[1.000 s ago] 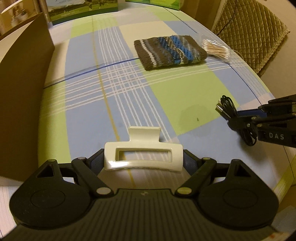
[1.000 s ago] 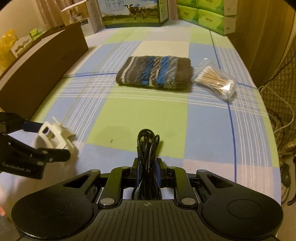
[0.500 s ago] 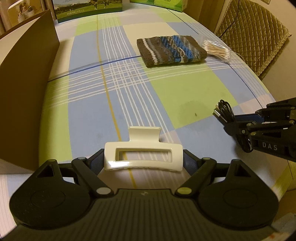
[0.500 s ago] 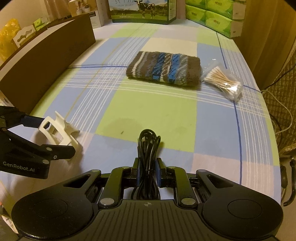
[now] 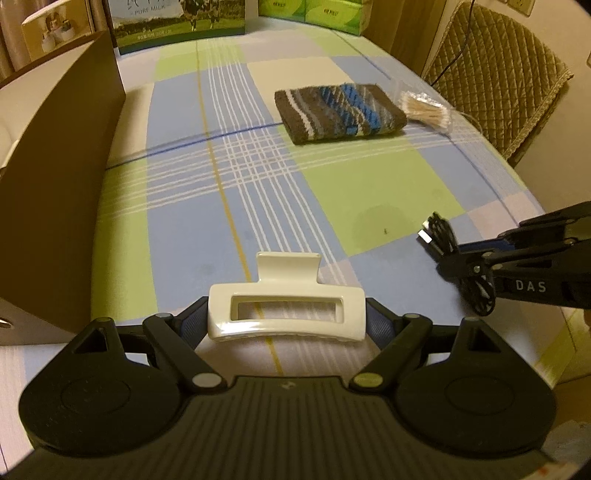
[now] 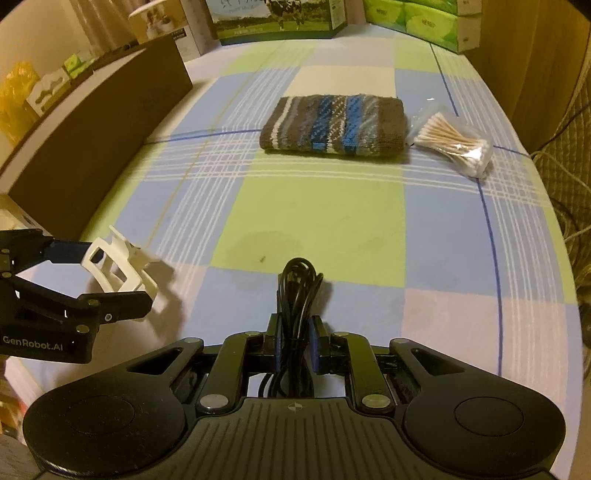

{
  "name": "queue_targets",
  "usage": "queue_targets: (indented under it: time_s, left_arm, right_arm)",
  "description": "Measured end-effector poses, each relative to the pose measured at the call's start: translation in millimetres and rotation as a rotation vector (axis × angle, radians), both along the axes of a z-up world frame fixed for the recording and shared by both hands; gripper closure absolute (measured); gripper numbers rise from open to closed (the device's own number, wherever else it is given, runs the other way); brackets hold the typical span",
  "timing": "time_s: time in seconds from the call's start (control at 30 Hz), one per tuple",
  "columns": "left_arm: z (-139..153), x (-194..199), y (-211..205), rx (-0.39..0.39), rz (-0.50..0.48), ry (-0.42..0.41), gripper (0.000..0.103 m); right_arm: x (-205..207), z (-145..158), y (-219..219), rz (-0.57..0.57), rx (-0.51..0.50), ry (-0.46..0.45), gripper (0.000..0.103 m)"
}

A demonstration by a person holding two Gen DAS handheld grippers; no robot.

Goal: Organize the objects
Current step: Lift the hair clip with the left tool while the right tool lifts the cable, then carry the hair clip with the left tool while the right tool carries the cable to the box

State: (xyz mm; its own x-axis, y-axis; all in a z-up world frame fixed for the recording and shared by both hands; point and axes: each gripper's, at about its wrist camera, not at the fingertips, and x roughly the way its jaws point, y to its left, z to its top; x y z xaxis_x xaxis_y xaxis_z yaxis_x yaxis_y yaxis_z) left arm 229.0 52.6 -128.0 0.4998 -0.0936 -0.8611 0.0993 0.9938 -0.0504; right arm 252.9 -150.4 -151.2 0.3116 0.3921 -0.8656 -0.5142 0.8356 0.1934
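The left gripper [image 5: 286, 317] holds the white hair clip [image 5: 286, 314] by its ends at the bottom centre of the frame, and the right gripper [image 6: 295, 341] is closed narrowly on the coiled black cable [image 6: 297, 295], so I think the smooth clip may slip out, or the loose coil may unwind, if either grip relaxes.

Checked tablecloth [image 6: 314, 206], quilted chair [image 5: 495, 70] alongside, boxes [image 6: 273, 18] behind, warm light.

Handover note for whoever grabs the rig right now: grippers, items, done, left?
Left hand-held gripper: shut on the white hair claw clip, held above the near left of the table.
Right hand-held gripper: shut on the coiled black cable, near centre edge.
On the table: folded striped knit cloth mid-far, bag of cotton swabs just right of it.
Brown box along the left edge.
Done: clip and cable picked up.
Left: place both; cloth and swabs untouched. Destination is not evident.
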Motion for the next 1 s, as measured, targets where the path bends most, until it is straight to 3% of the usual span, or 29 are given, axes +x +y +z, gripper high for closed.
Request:
queue_targets:
  time_s: [0.43, 0.8, 1.0]
  left_arm:
    - [57.0, -11.2, 20.9, -0.033, -0.009, -0.138, 0.020]
    - [99.6, -29.3, 68.2, -0.015, 0.064, -0.215, 0.020]
    - [115.9, -44.2, 101.0, -0.003, 0.113, -0.246, 0.020]
  right_arm:
    - [-0.2, 44.9, 18.9, -0.007, 0.158, -0.013, 0.092]
    - [-3.6, 85.6, 75.4, 0.070, 0.284, -0.028, 0.092]
    - [-7.6, 103.1, 111.9, 0.119, 0.393, 0.011, 0.092]
